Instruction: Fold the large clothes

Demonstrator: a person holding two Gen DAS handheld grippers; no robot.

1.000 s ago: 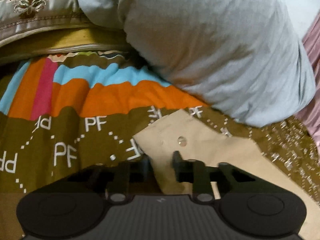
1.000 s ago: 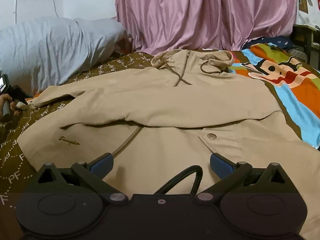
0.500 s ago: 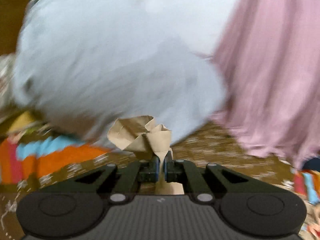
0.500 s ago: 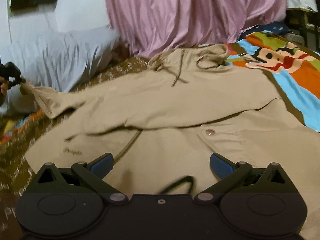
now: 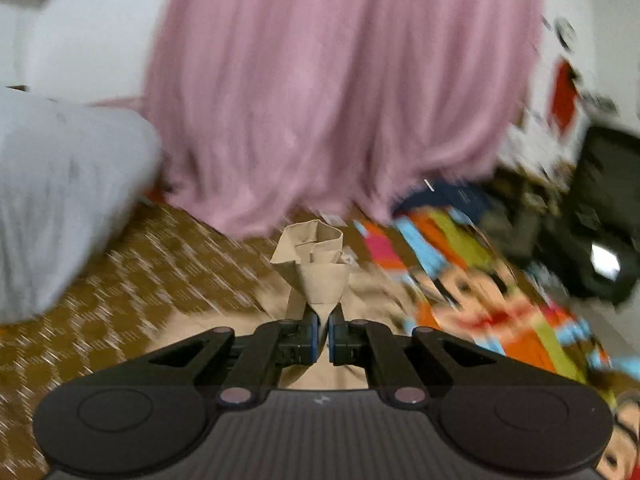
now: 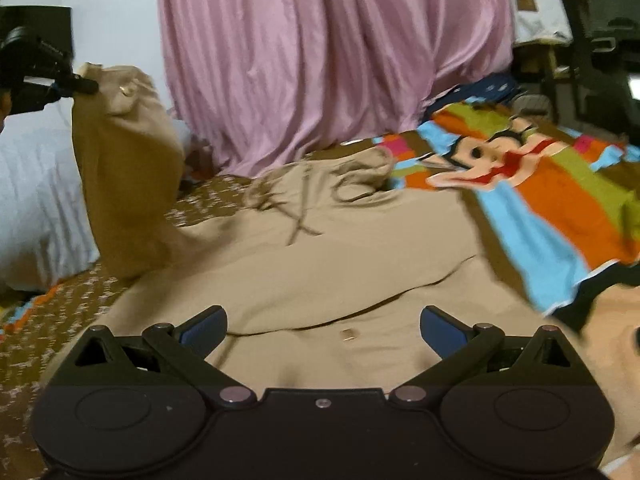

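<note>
A large tan hooded jacket (image 6: 320,256) lies spread on the bed, its hood and drawstrings toward the pink curtain. My left gripper (image 5: 323,326) is shut on the bunched cuff of the jacket's sleeve (image 5: 318,268), held up in the air. In the right wrist view the same left gripper (image 6: 86,87) is high at the left, with the sleeve (image 6: 128,184) hanging from it down to the bed. My right gripper (image 6: 323,326) stands open low over the jacket's lower front, nothing between its blue pads.
A grey pillow (image 6: 36,200) lies at the left of the bed. A pink curtain (image 6: 332,60) hangs behind. The bedspread (image 6: 552,200) is brown with bright stripes and a cartoon face at the right. Dark furniture (image 6: 600,40) stands at the far right.
My left gripper shut on the sleeve cuff, lifted it off the bed and swung it up and rightward toward the jacket. My right gripper rose slightly and stayed open.
</note>
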